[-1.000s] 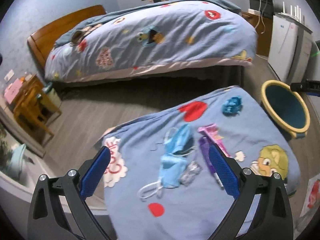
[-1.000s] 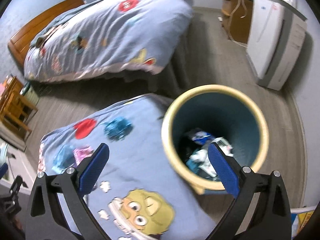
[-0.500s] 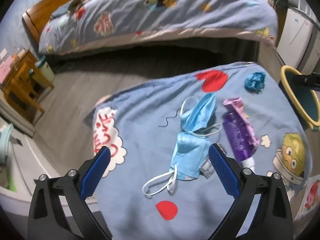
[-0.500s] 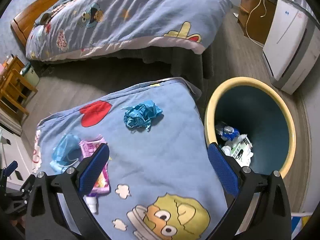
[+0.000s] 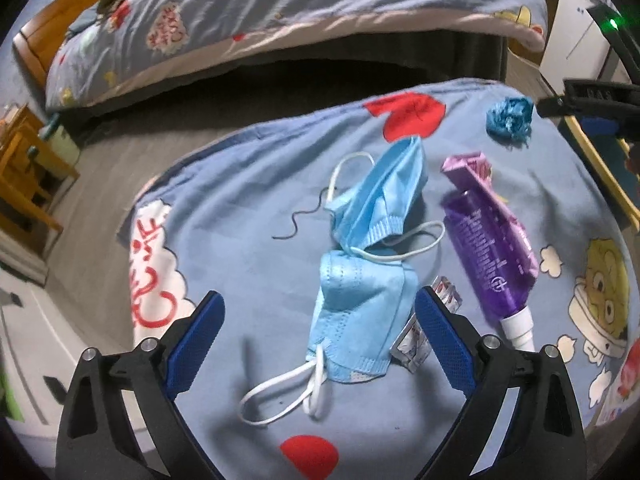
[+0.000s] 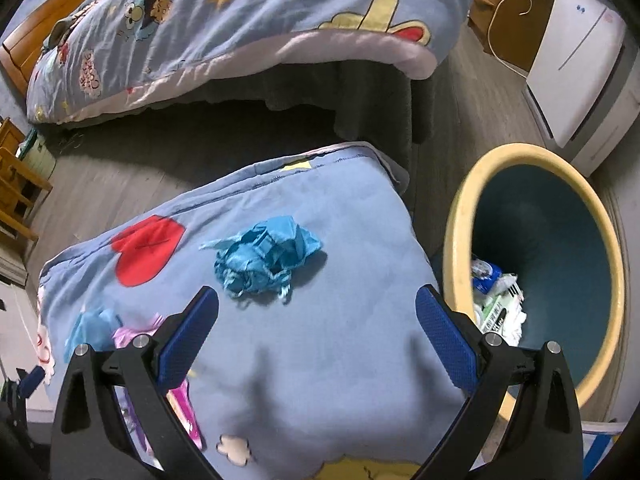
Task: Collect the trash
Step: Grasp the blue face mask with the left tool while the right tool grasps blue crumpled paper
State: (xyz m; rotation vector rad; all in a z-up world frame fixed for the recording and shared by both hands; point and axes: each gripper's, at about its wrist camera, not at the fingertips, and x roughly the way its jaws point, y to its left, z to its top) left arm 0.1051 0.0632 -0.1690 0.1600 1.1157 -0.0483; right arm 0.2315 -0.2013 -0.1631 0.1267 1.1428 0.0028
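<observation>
Two light blue face masks [image 5: 368, 256] lie crossed on a blue cartoon-print cloth [image 5: 248, 208]. My left gripper [image 5: 318, 304] is open just above the nearer mask, one finger on each side. A purple tube [image 5: 490, 252] and a small wrapper [image 5: 416, 336] lie to its right. A crumpled blue wad [image 6: 264, 258] lies ahead of my open, empty right gripper [image 6: 318, 304]; it also shows in the left wrist view [image 5: 508, 120]. A yellow-rimmed bin [image 6: 464, 216] with trash inside stands to the right.
A bed with a blue cartoon quilt [image 6: 224, 28] stands behind, across a strip of grey floor [image 5: 120, 168]. A white appliance [image 6: 580, 64] stands at the back right. Wooden furniture [image 5: 24, 184] is at the left.
My left gripper has come down and closer over the masks. My right gripper has swung left from over the bin to the cloth, toward the blue wad.
</observation>
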